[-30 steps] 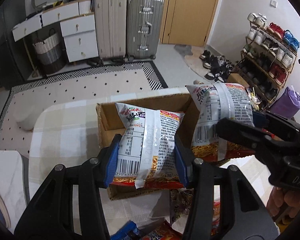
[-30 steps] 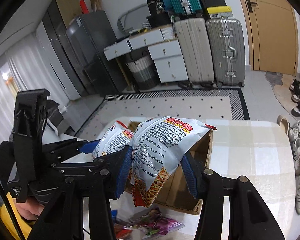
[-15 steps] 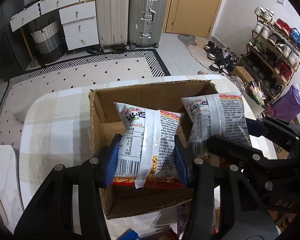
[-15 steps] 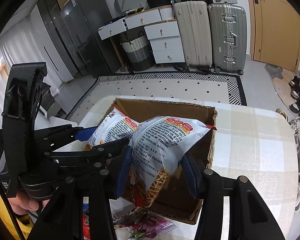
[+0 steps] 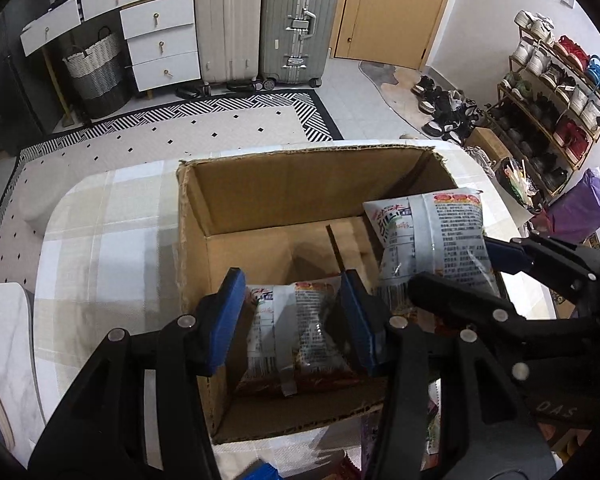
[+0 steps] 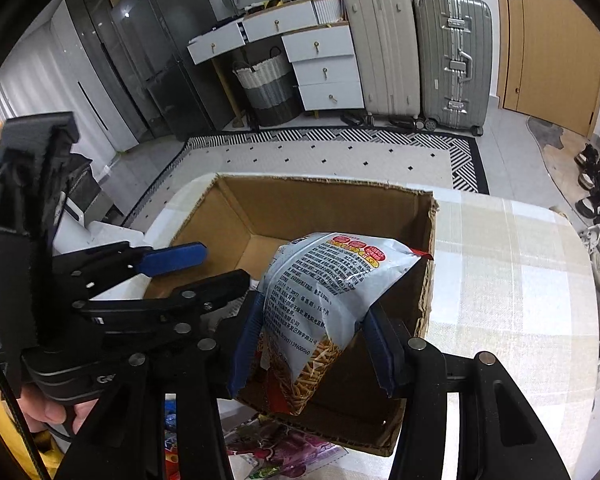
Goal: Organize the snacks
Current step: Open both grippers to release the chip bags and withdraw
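The left gripper (image 5: 294,322), spread wide, straddles a snack bag (image 5: 296,340) lying inside the cardboard box (image 5: 300,184) on the worktop (image 5: 100,240), its long axis running 12 to 6, while the right gripper (image 6: 314,332) pinches a second bag (image 6: 324,292) over the box's 3 o'clock side, top tilted toward 1.

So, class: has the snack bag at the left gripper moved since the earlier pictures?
Yes. The snack bag has dropped from between the pads of the left gripper down into the cardboard box, and now lies on its floor.
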`<state>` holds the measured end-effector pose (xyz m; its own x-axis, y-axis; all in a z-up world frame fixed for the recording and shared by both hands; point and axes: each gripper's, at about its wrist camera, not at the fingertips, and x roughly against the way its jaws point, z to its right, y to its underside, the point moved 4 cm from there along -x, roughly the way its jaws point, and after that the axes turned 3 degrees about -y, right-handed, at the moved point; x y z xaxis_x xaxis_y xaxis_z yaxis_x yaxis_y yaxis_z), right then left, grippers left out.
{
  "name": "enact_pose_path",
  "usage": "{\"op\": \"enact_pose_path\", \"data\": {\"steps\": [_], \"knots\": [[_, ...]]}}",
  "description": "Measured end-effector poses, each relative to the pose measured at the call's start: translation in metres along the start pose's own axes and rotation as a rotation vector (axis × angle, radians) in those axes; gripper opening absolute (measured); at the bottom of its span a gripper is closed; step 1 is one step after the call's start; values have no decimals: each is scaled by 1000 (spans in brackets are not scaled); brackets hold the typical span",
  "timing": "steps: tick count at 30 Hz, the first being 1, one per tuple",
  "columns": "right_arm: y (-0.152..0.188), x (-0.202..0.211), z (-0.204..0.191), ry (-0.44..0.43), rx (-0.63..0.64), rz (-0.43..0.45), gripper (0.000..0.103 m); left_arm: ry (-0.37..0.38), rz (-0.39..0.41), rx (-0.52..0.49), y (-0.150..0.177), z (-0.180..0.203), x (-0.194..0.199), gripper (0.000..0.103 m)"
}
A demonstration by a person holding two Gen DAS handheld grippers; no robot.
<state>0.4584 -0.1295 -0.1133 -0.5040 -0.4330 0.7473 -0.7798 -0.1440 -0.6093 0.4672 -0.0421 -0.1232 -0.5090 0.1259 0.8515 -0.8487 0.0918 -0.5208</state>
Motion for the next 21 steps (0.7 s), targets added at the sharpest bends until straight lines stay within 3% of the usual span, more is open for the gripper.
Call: {"op": "enact_pose_path", "data": {"steps": [11,16,21], "knots": [[-5,23,-6,8,3,55,52,-38,39,2,26,-10,42,56],[-4,59,-16,-6,-5,114,52,-61,83,28,36,-10,82,80],[6,108,-38,-21,21,182,56,-79,134,45,53,-11,127,80]]}}
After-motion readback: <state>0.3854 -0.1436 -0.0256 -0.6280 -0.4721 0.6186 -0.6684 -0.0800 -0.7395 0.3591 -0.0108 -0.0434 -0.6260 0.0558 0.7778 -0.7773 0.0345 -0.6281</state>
